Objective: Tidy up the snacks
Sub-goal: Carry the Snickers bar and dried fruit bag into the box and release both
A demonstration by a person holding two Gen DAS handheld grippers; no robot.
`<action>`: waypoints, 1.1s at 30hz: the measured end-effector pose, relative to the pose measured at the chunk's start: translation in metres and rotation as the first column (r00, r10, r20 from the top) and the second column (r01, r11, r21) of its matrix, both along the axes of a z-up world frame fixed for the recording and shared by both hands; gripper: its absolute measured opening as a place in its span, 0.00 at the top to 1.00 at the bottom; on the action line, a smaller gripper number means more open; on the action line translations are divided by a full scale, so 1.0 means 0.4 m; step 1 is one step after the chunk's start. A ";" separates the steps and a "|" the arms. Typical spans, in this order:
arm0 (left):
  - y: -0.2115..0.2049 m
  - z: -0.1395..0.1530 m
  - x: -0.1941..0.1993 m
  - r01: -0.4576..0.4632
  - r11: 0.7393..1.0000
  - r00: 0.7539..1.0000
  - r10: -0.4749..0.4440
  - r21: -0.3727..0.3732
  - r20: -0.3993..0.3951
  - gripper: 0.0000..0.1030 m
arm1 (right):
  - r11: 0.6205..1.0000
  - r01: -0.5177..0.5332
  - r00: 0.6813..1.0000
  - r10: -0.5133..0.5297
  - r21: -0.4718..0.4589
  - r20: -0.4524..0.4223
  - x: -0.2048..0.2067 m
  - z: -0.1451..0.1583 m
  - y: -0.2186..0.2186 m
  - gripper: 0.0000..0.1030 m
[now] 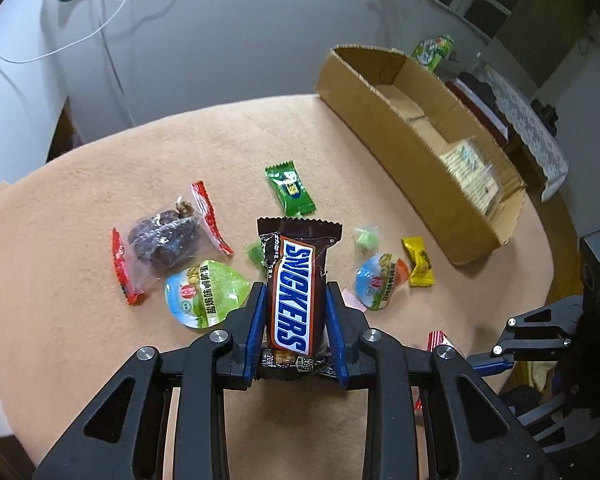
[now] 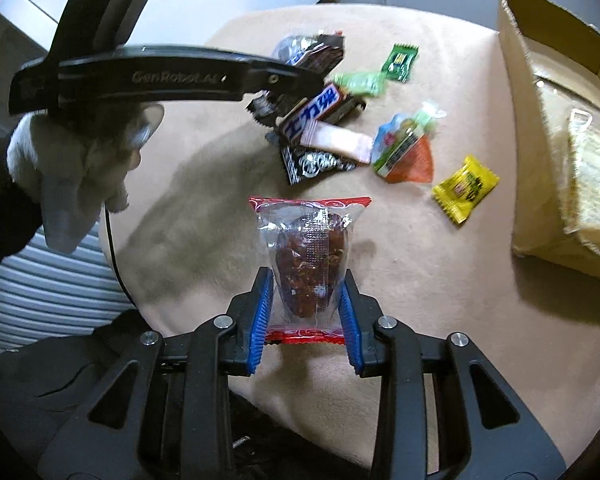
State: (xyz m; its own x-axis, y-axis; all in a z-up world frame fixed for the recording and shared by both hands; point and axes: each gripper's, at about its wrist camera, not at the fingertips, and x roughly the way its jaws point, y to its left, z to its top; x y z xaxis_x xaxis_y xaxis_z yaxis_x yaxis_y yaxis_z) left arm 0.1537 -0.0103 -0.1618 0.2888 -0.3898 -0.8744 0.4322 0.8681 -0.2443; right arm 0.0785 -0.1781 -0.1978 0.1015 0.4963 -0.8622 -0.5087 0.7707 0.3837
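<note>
The left gripper (image 1: 296,316) pinches one Snickers bar (image 1: 294,292). The right gripper (image 2: 306,304) pinches one clear date pack (image 2: 308,256). Around them on the tan table (image 1: 80,240) lie two green candies (image 1: 290,190), one yellow candy (image 1: 419,261) and two nut cups (image 1: 204,294). One box (image 1: 400,140) sits beside them.

"SNICKERS" in white letters on a blue band across the brown bar wrapper (image 1: 294,300). "GenRobot.AI", faint grey, along the black arm of the left tool (image 2: 180,77). White Chinese characters "士力架" on the blue band of another brown bar (image 2: 314,114) lying on the worktop. Chinese print on the green-lidded cup (image 1: 204,294), too small to read.
</note>
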 end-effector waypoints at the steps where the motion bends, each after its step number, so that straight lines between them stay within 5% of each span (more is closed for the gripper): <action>1: 0.004 0.007 0.000 -0.009 1.000 1.000 0.009 -0.006 0.002 0.74 | 1.000 0.006 1.000 -0.006 0.005 0.007 0.007 0.012 -0.009 0.67; 18: -0.115 0.118 0.079 -0.011 0.995 0.997 0.019 -0.095 0.079 0.74 | 0.969 0.247 0.956 -0.246 0.011 0.160 0.251 0.168 -0.261 0.67; 33: -0.298 0.124 0.185 0.041 0.996 0.993 -0.032 -0.076 0.114 0.74 | 0.924 0.376 0.912 -0.356 -0.068 0.202 0.422 0.166 -0.384 0.67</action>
